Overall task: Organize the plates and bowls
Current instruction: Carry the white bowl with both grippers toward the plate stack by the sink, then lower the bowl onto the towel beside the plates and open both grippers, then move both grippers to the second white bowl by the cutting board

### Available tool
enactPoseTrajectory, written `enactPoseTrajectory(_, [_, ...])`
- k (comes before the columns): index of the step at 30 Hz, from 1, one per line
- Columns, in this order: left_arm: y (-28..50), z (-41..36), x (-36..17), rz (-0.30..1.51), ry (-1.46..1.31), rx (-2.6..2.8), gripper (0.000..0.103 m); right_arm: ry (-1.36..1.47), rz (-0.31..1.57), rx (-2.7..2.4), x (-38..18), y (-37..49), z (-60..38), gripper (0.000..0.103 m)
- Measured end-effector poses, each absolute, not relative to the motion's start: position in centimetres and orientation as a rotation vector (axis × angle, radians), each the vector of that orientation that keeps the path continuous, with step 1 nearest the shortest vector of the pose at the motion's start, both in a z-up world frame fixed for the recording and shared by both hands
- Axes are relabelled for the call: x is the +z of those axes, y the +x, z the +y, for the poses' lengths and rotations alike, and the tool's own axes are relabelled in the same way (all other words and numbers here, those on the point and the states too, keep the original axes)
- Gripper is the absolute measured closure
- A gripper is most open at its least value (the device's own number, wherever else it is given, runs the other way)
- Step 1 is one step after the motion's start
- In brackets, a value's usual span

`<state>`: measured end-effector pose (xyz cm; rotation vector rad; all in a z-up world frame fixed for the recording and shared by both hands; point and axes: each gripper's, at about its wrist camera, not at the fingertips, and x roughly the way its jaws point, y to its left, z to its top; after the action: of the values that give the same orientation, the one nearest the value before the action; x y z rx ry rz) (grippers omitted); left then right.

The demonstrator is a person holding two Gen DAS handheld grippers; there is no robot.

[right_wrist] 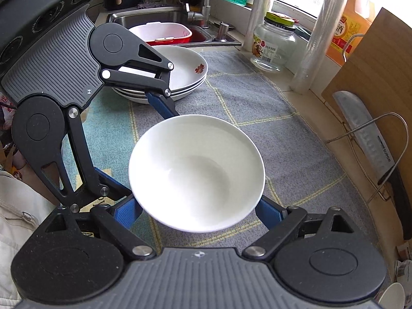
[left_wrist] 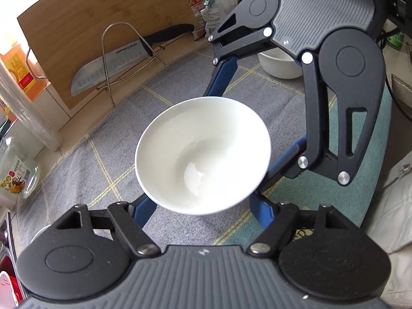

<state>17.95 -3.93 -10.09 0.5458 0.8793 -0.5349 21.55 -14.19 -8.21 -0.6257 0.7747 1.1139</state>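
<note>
A white bowl (left_wrist: 203, 154) is held above the grey checked mat, between both grippers; it also shows in the right wrist view (right_wrist: 197, 172). My left gripper (left_wrist: 203, 206) has its blue fingers (left_wrist: 260, 211) spread wide under the bowl's near side. My right gripper (right_wrist: 198, 211) faces it from the opposite side, its blue fingers (right_wrist: 269, 211) spread wide under the bowl's other side. Each gripper's fingertips are hidden beneath the bowl. A stack of white plates (right_wrist: 185, 74) with a red flower mark sits on the mat near the sink. Another white bowl (left_wrist: 279, 64) stands behind the right gripper.
A wooden cutting board (left_wrist: 103, 20) and a knife (left_wrist: 113, 69) on a wire rack stand along the wall. A glass jar (right_wrist: 273, 43), a cling-film roll (right_wrist: 319, 36) and an orange bottle (right_wrist: 352, 18) line the window side. A sink (right_wrist: 144, 18) holds a red-and-white basin (right_wrist: 164, 33).
</note>
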Motion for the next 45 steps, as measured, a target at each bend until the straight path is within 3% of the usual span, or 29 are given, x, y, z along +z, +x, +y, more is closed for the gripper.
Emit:
enactPoseTrajectory(17, [18.4,-1.5,-11.8,0.945,0.499,-0.533,0.024,-0.625,0.844,1.136,-10.0,22.2,-11.4,0.007])
enactPoseTrajectory(25, [17.6,-1.5,-11.7,0.914,0.512,-0.539,0.012,-0.622,0.859,1.125,-10.3,22.0,-11.9,0.0])
enactPoseTrajectory(29, [17.5,-1.0,-11.5,0.922,0.472,-0.52,0.012,-0.584,0.871,1.1,-10.1,22.0,-12.7,0.0])
enactPoseTrajectory(45, [16.1,-2.2,-6.6,0.785,0.178,-0.264,0.006,-0.321,0.827,0.687,-7.2,20.9,-20.4,0.0])
